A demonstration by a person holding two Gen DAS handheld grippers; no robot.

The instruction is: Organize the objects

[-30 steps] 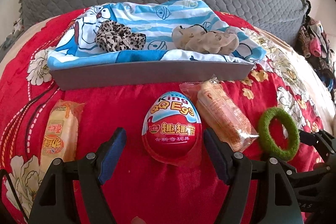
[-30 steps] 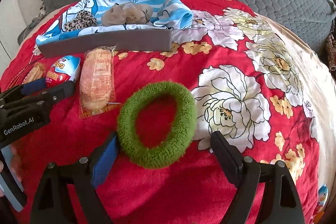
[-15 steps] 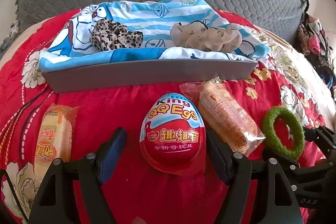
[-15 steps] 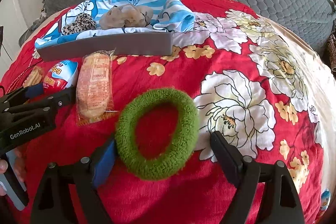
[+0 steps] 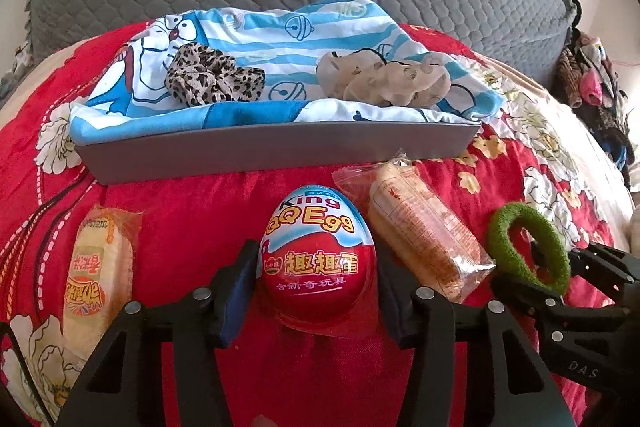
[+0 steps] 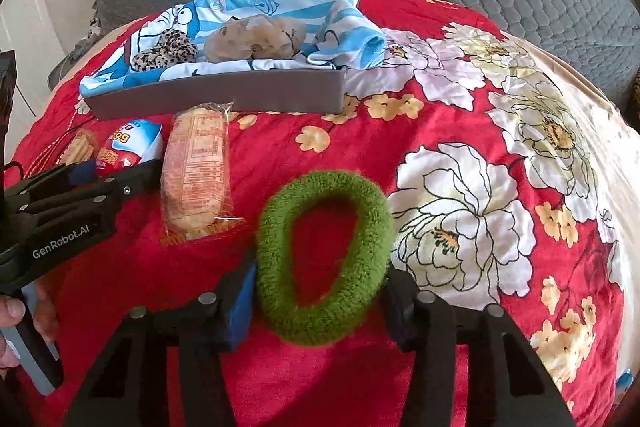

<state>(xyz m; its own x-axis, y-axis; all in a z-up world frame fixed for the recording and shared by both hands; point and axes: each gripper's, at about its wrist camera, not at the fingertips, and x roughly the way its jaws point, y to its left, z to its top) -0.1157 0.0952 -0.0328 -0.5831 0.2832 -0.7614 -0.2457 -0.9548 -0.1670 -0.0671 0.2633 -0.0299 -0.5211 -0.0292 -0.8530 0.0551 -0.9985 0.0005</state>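
Closing together, the left gripper (image 5: 316, 301) pinched the toy egg (image 5: 318, 259) while the right gripper (image 6: 318, 303) squeezed the green hair tie (image 6: 324, 259); each grip needed centring and firming before lifting toward the grey tray (image 5: 280, 149).

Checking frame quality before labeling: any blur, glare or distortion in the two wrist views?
Left wrist: sharp on the toy egg, strong fisheye bowing of the gray tray, bright washout at the top right corner. Right wrist: the green hair tie looks soft and slightly smeared, the bedspread beyond is crisp, the same barrel curve, dark vignette at the edges.
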